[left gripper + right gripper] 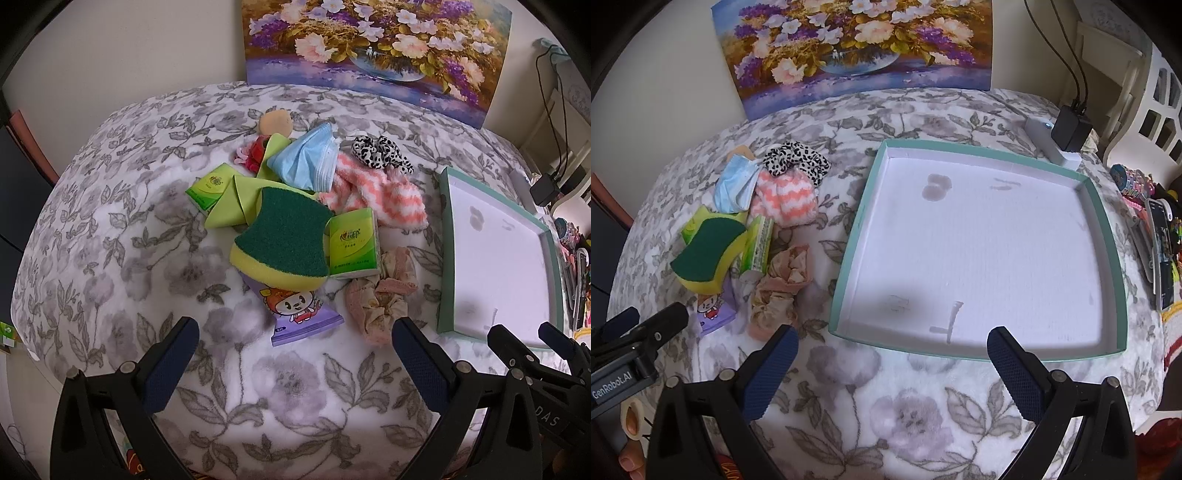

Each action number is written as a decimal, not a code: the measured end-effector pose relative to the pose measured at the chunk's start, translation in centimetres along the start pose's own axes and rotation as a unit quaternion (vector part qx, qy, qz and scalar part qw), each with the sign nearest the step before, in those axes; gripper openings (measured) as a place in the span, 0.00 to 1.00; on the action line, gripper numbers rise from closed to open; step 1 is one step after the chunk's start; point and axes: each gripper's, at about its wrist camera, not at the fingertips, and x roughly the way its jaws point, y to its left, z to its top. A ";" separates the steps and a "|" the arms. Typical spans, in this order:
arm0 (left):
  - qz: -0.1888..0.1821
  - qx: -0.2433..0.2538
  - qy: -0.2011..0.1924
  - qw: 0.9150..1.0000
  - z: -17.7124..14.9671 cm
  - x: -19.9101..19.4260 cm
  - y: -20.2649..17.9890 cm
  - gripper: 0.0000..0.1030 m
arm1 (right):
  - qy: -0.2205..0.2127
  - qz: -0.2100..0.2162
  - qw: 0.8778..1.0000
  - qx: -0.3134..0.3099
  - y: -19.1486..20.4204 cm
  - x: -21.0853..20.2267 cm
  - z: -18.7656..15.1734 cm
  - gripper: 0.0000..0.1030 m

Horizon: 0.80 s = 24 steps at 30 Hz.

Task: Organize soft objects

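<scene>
Centrally, jumbled soft objects, unsorted.

Left gripper and right gripper tilt steeply downward, jaws spread wide, empty.

"GenRobot.AI" on the left gripper body, left of the right tool; "DAS" on the right gripper, right of the left tool.

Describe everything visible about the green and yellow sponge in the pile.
The green and yellow scouring sponge has a dark green abrasive top bonded to a thick yellow foam body, with a waisted, curved outline. It looks dry and undamaged. It lies scourer side up at the near edge of the pile, overlapping a purple cartoon tissue pack, resting against a lime green cloth and touching a green tissue pack. No gripper touches it.
</scene>
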 end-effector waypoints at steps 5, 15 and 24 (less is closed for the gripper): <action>0.001 0.002 0.002 1.000 -0.1 0.0 0.1 1.00 | 0.004 -0.001 1.000 -0.002 0.0 0.2 0.0 1.00; 0.002 0.004 0.005 1.000 -0.2 0.0 0.0 1.00 | 0.008 -0.003 1.000 -0.004 0.1 0.4 -0.1 1.00; 0.003 0.003 0.007 1.000 -0.2 0.2 0.1 1.00 | 0.008 -0.003 1.000 -0.003 0.1 0.4 -0.1 1.00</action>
